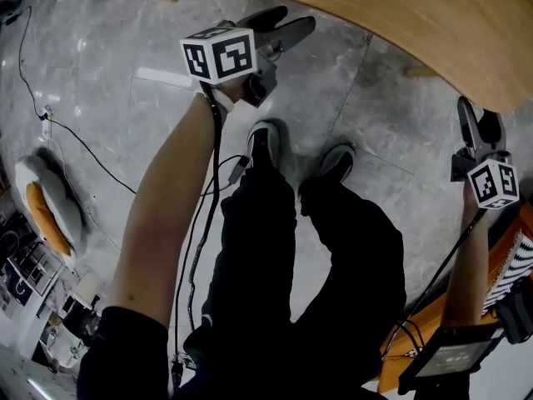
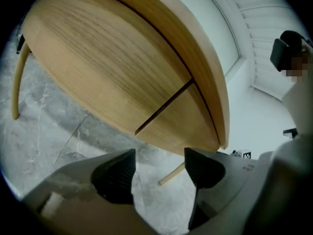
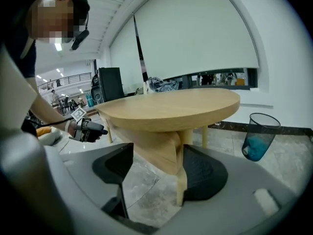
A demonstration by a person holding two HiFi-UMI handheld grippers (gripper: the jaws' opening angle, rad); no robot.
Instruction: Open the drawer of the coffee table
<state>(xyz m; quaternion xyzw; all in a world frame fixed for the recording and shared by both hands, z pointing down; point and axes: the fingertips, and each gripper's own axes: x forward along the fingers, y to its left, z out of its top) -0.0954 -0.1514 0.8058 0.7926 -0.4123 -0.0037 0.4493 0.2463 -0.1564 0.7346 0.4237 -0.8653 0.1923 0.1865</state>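
The fingers [image 2: 115,173] of the left gripper [image 2: 159,166] are spread wide and pinch nothing. The coffee table [image 2: 122,58] stands ahead of them and above, apart from the pads. A dark seam [image 2: 164,106] in its wooden front runs down toward the gap between them, and I cannot tell which panel is the drawer.

The fingers [image 3: 203,173] of the right gripper [image 3: 156,163] are also spread, with nothing between the pads. From this side the table's round top is ahead, not touched, and one table leg [image 3: 182,180] shows through the gap, close by the right finger.

The marker cube [image 1: 218,54] on the left gripper carries black and white square patterns, not letters.
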